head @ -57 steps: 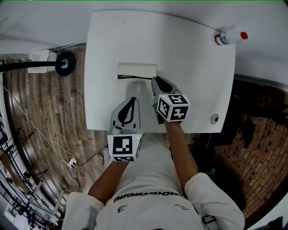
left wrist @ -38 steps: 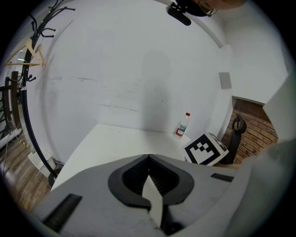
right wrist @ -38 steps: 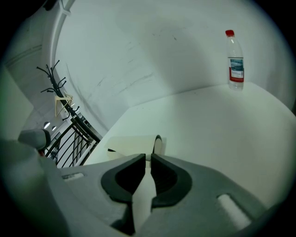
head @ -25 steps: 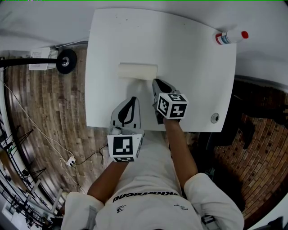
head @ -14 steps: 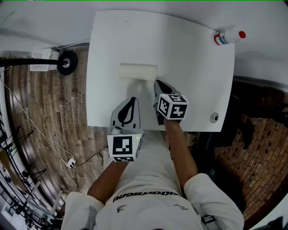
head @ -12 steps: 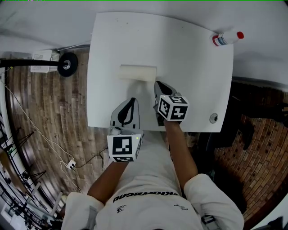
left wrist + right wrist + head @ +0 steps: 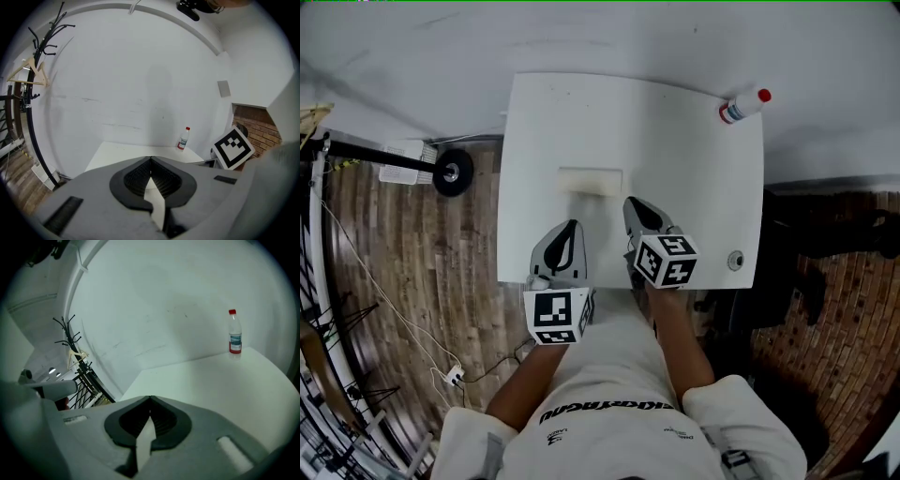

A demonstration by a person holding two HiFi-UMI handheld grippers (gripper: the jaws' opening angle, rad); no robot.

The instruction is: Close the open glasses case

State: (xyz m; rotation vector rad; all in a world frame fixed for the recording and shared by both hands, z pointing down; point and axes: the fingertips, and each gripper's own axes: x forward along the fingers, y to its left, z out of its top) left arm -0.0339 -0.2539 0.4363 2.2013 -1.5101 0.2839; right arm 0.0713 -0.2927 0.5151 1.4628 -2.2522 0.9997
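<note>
The cream glasses case (image 7: 591,181) lies shut on the white table (image 7: 675,159), a little left of the middle. My right gripper (image 7: 629,202) hovers just right of and nearer than the case, apart from it, jaws shut on nothing. Nearer the table's front edge, my left gripper (image 7: 573,226) is also shut and empty. In the left gripper view the jaws (image 7: 150,160) meet at the tips, and in the right gripper view the jaws (image 7: 150,399) do the same. Neither gripper view shows the case.
A white bottle with a red cap (image 7: 743,105) lies at the far right corner; it also shows upright as the bottle (image 7: 184,138) and the bottle (image 7: 235,338). A small round fitting (image 7: 734,260) sits near the right front corner. A coat rack (image 7: 75,357) and wooden floor (image 7: 403,262) lie to the left.
The case's dark open gap seen at first is gone; the lid is down. Both grippers have drawn back from the case towards the person, and the head view has shifted.
</note>
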